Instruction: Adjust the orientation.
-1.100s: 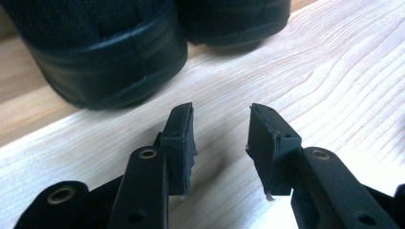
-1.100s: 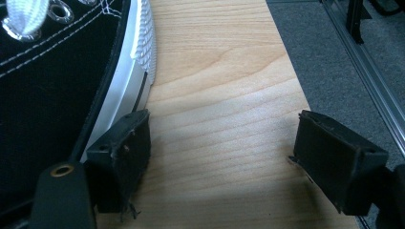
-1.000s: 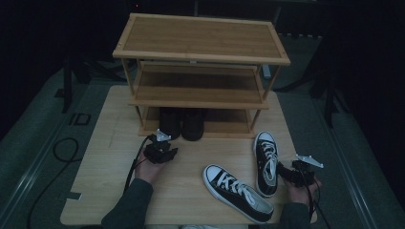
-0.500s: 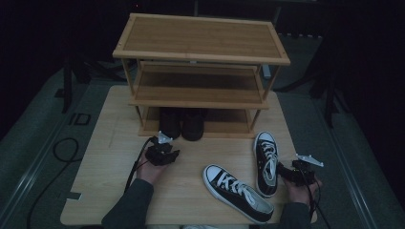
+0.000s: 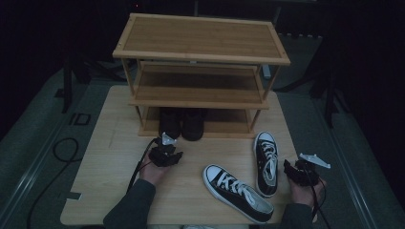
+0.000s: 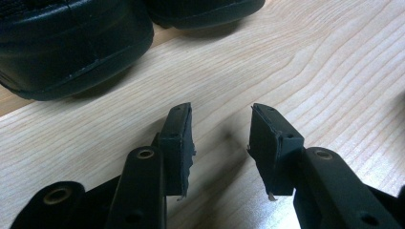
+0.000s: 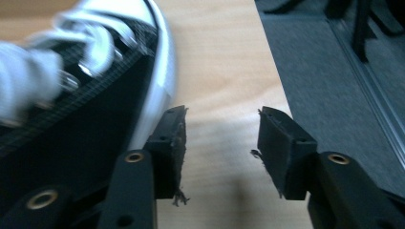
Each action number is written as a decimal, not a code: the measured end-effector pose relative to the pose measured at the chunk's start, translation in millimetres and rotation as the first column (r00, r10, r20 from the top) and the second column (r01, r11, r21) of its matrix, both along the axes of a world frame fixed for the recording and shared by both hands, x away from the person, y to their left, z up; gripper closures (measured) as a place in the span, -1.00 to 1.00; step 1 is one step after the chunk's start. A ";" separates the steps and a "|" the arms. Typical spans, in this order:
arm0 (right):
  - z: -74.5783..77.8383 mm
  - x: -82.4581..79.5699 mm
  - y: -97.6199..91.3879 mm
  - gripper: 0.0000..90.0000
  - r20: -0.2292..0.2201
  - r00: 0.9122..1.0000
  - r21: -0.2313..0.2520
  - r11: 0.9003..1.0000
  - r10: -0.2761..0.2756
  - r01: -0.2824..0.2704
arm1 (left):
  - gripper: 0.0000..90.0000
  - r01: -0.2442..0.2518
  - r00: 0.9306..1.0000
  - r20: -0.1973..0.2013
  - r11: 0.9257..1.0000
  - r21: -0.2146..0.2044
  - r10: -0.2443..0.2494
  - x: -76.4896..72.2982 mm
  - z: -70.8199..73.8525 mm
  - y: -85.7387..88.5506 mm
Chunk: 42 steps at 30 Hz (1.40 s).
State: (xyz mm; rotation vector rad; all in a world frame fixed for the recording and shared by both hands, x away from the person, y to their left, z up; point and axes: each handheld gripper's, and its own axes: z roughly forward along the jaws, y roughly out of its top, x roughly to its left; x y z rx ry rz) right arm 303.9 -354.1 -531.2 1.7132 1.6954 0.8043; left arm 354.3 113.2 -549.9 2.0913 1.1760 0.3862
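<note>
Right gripper view shows the right tongs (image 7: pixel 219 143) with nothing between the pads; the jaws have just been closing from their widest to a middling gap, and only bare bench (image 7: pixel 215 62) lies between them. Just beside the left-hand pad sits the white-edged side of the upright sneaker (image 7: pixel 81 95), close but not gripped. From above, these tongs (image 5: pixel 292 171) rest at the right edge of the bench, next to that sneaker (image 5: pixel 266 162), while the second sneaker (image 5: pixel 237 192) lies angled in front, well apart from either hand.

The left tongs (image 6: pixel 219 143) stand wide and empty over the wood, pointing at the toes of the black shoes (image 6: pixel 71 43). In the high view, these tongs (image 5: pixel 168 151) hover just short of that pair (image 5: pixel 182 124), which is tucked under the lowest shelf of the shoe rack (image 5: pixel 200 36).

That narrowing beside the sneaker probably means the right hand is sizing its grip for the shoe's side wall, so a pick-up toward the rack looks near.
</note>
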 end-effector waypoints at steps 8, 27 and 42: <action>21.0 -2.0 2.1 0.57 0.022 0.992 0.011 0.992 0.126 -0.126 | 0.33 0.000 1.000 -0.006 1.000 0.000 0.000 0.3 -0.8 -0.4; 55.1 -26.2 40.2 0.92 0.015 0.897 0.026 0.897 0.442 -0.442 | 0.34 0.055 0.998 0.032 0.998 -0.016 -0.055 -1.3 13.5 -20.7; 60.7 -56.3 72.0 0.89 -0.042 0.775 0.034 0.776 0.630 -0.629 | 0.42 0.118 0.992 0.050 0.993 0.001 -0.118 17.7 21.9 -55.9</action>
